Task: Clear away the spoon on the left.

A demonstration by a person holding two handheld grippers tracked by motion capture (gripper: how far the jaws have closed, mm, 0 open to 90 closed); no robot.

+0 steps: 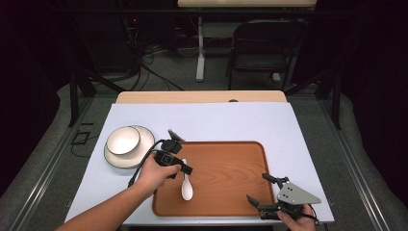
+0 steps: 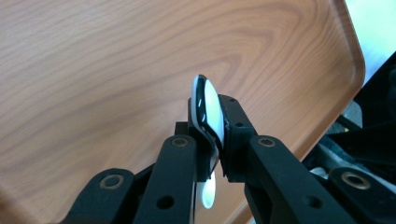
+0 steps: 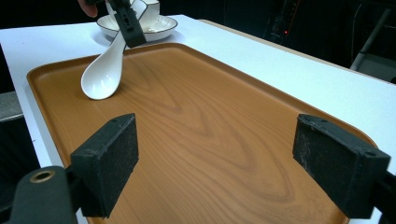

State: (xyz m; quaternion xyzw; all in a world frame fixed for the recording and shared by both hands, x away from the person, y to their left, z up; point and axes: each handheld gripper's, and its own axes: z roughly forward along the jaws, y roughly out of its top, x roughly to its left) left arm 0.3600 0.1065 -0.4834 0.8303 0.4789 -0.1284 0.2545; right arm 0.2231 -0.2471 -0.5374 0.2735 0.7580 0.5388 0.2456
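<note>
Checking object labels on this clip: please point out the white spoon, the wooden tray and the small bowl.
white spoon [image 1: 186, 191], high view, on its scoop.
wooden tray [image 1: 231, 173], high view, on its bare floor.
small bowl [image 1: 123, 140], high view, on its inside, atop the plate.

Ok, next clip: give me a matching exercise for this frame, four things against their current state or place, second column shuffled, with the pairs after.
Things:
1. white spoon
2. bowl
3. left gripper
4. right gripper

States:
A. jaws wide apart, nothing between them, at the wooden tray's near right corner
B. sits on a plate, left of the tray
C. handle pinched between jaws, scoop down at the tray
D. shut on a handle, over the tray's left part

Pairs: 1-C, 2-B, 3-D, 4-A
</note>
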